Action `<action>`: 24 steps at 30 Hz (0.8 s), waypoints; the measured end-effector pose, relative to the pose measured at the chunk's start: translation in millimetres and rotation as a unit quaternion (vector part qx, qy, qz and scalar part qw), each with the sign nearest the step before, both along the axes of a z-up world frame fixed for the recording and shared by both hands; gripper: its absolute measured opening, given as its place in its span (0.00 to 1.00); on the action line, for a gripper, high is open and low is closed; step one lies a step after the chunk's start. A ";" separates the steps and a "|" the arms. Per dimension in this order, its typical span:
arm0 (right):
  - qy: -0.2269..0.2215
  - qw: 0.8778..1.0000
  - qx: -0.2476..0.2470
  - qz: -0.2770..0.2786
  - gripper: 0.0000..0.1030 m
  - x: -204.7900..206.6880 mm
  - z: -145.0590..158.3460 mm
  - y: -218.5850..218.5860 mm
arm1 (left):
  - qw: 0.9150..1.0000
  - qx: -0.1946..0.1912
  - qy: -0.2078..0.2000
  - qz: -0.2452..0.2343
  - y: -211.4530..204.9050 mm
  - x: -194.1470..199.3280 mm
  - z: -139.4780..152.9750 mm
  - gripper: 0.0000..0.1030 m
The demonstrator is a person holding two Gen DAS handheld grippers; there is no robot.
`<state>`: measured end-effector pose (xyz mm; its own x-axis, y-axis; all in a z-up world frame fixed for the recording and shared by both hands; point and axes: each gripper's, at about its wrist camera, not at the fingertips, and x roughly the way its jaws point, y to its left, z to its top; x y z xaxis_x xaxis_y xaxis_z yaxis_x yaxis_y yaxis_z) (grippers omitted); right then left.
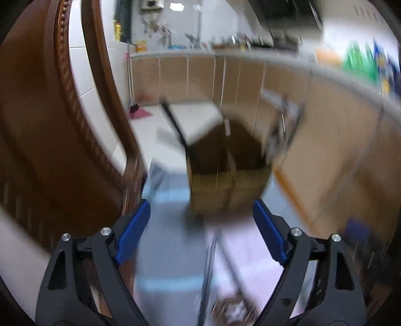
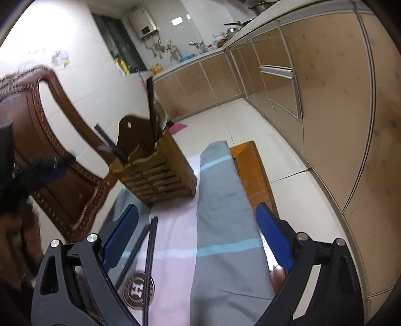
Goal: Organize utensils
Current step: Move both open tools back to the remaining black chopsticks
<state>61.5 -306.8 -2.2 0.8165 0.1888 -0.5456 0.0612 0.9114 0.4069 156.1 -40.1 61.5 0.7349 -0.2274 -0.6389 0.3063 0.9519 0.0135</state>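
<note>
Item: wooden utensil holder [image 2: 160, 173], centre-left of my right view, standing on the cloth-covered counter [image 2: 220, 220]; black chopsticks [image 2: 151, 105] upright inside it, another [image 2: 110, 143] leaning at its left side.
Item: two loose black chopsticks [image 2: 149, 253], lower left, flat on the cloth.
My left jaws [image 1: 200, 225]: released, nothing between them.
My right jaws [image 2: 198, 235]: released, empty.

You're in a home kitchen: tan cabinets [image 2: 313, 82] under a counter [image 2: 200, 54] with pots, wall water heater [image 2: 143, 21].
</note>
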 end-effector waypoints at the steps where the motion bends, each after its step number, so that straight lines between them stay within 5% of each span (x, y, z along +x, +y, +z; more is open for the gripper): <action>1: 0.009 1.000 -0.012 0.011 0.90 0.4 -1.5 6.4 | 1.000 0.017 0.012 -0.010 -1.9 -17.4 -17.4 0.81; 8: 0.095 0.986 -0.105 0.091 0.90 -16.3 -22.1 59.2 | 0.995 0.050 0.077 -0.026 -3.4 -85.9 -87.1 0.81; 14: 0.085 0.980 -0.136 0.122 0.90 -45.5 -25.1 95.0 | 0.993 0.053 0.106 -0.020 6.6 -96.2 -106.3 0.69; 24: 0.086 0.981 -0.132 0.111 0.90 -41.1 -23.8 93.6 | 0.993 0.035 0.113 -0.008 14.0 -87.4 -103.2 0.69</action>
